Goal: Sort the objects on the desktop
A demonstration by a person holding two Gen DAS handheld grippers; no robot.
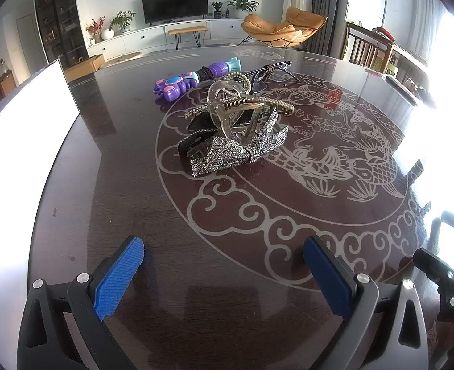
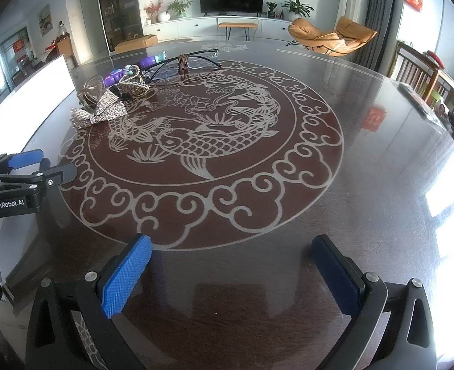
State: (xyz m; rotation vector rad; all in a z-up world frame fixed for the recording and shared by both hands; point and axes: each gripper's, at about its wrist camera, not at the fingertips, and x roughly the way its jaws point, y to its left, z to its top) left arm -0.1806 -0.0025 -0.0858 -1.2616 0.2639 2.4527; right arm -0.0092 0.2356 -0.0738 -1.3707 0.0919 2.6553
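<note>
A dark glass table etched with koi carries a heap of hair clips at twelve o'clock from the left gripper. A purple toy and glasses lie beyond at eleven to one. Both it and the right gripper gape wide, holding nothing.

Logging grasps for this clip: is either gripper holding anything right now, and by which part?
Nothing is held. The left gripper and right gripper are both open, with only bare dark glass-topped table between their fingers.
</note>
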